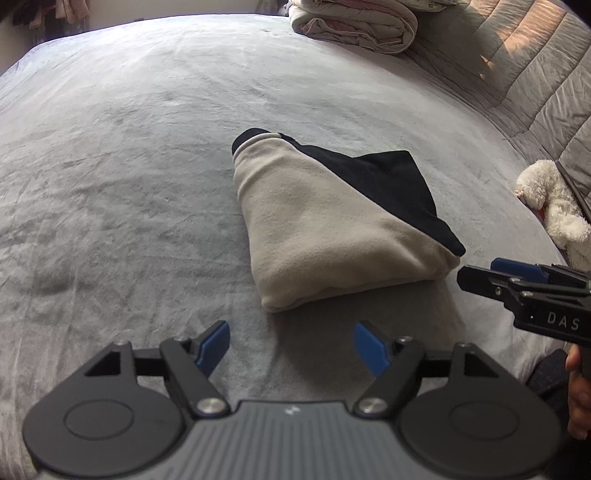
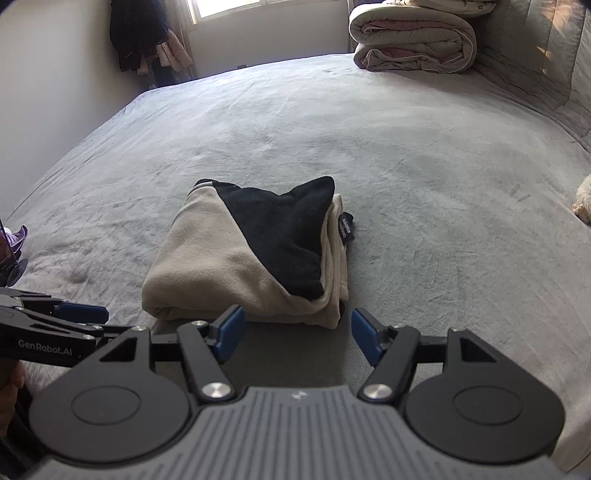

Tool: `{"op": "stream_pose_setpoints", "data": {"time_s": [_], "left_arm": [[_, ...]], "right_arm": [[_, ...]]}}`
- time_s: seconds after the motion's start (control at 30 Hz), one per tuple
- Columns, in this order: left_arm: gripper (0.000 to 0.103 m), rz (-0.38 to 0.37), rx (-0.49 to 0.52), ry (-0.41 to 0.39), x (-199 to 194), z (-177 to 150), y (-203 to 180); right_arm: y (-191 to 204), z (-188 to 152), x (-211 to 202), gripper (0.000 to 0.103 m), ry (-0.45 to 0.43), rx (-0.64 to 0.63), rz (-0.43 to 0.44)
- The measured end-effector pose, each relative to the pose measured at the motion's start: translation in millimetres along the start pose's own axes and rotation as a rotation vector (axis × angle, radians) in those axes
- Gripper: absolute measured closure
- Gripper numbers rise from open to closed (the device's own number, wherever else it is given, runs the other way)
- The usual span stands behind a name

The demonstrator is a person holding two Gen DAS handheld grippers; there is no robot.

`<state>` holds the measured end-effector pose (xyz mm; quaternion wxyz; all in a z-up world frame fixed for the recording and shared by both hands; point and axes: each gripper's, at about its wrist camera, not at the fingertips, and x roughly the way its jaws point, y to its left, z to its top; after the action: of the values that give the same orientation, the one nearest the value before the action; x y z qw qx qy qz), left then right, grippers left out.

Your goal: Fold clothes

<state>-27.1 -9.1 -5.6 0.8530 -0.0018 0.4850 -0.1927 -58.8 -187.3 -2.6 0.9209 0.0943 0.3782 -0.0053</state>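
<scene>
A beige and black fleece garment (image 1: 325, 229) lies folded into a compact bundle on the grey bed cover (image 1: 129, 177). In the left wrist view my left gripper (image 1: 291, 349) is open just short of the bundle's near edge, nothing between its blue pads. My right gripper (image 1: 480, 275) shows at the right edge there, beside the bundle's corner. In the right wrist view the same garment (image 2: 229, 266) sits just beyond my open right gripper (image 2: 297, 336), whose pads hold nothing. The left gripper (image 2: 83, 314) pokes in from the left.
A rolled quilt (image 2: 413, 40) lies at the far end of the bed. A white plush toy (image 1: 550, 199) rests by the quilted headboard (image 1: 535, 74) on the right. Clothes (image 2: 140, 33) hang in the far corner by the window. A hand (image 1: 578, 391) grips the right tool.
</scene>
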Motion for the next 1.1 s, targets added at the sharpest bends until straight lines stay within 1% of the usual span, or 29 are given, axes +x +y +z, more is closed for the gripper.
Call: {"op": "stream_pose_setpoints", "data": {"time_s": [0.1, 0.2, 0.23, 0.3, 0.43, 0.67, 0.8, 0.97, 1.1], "left_arm": [[0.03, -0.01, -0.032, -0.034, -3.5, 6.6, 8.3], [0.032, -0.016, -0.061, -0.063, -5.2, 15.1, 14.0], [0.032, -0.015, -0.068, -0.063, -4.4, 18.1, 15.0], [0.033, -0.002, -0.069, -0.052, -2.1, 22.3, 13.8], [0.031, 0.033, -0.055, -0.024, 1.8, 28.3, 8.9], [0.027, 0.063, -0.056, 0.029, 6.6, 35.4, 5.0], [0.023, 0.111, -0.039, 0.04, 8.0, 38.8, 0.0], [0.016, 0.149, -0.027, 0.034, 4.3, 40.4, -4.3], [0.013, 0.192, 0.009, 0.001, -5.5, 39.0, -14.0]], "right_arm": [[-3.3, 14.6, 3.9, 0.035, -0.04, 0.001, -0.001], [-9.2, 31.6, 15.1, 0.035, -0.05, 0.031, 0.02], [-11.1, 37.4, 19.0, 0.035, -0.053, 0.042, 0.027], [-11.9, 48.2, 25.2, 0.039, -0.048, 0.062, 0.013], [-4.0, 56.0, 24.0, 0.039, -0.044, 0.046, 0.038], [-3.0, 54.5, 22.7, 0.039, 0.008, 0.031, 0.016], [-5.8, 53.2, 18.1, 0.038, 0.045, 0.022, -0.005], [-17.9, 51.2, 6.3, 0.028, 0.07, 0.037, -0.021], [-23.8, 46.6, -1.3, 0.027, 0.094, 0.031, -0.03]]}}
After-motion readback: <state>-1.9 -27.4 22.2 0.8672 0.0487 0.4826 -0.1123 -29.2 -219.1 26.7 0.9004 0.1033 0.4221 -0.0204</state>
